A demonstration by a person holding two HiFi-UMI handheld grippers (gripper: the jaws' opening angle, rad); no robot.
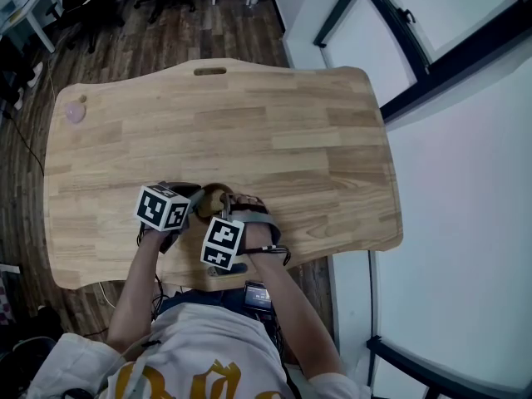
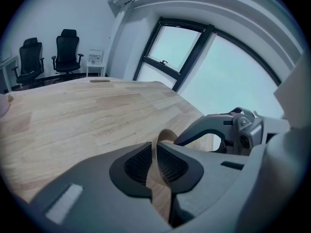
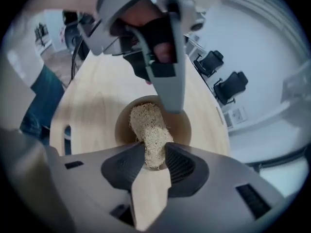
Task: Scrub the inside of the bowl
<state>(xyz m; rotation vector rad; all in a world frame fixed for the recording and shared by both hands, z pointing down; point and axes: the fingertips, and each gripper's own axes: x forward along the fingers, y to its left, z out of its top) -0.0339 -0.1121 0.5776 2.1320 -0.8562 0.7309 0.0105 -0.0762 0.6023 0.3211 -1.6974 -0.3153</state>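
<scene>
Bowl (image 3: 181, 127): small, brown, wooden-looking. It sits on the tabletop (image 1: 249, 123) close to the near edge, roughly mid-length, right in front of the person. It is upright with the mouth up.

A loofah scrubber (image 3: 146, 125) is pushed down into the bowl, with its pale fibrous end against the inner wall on the left side. I can't tell for sure if it reaches the bottom, because the scrubber's bulk hides that.

The right gripper (image 3: 154, 161) is clamped on the scrubber's upper end, pads squeezing the fibres, pointing steeply down. That angle likely lets the free end sweep the inside.

The left gripper (image 2: 155, 161) comes in from the bowl's other side with its jaws pinched on the thin rim, one pad inside the wall and one outside. My read is that it's an anchor grip so the light bowl doesn't spin or slide while being rubbed.

Step in hand: scrubbing looks under way.

Further out, a small pink thing (image 1: 76, 111) sits at the tabletop's far left corner, well apart. Black office chairs (image 2: 65, 50) stand beyond the far edge.
</scene>
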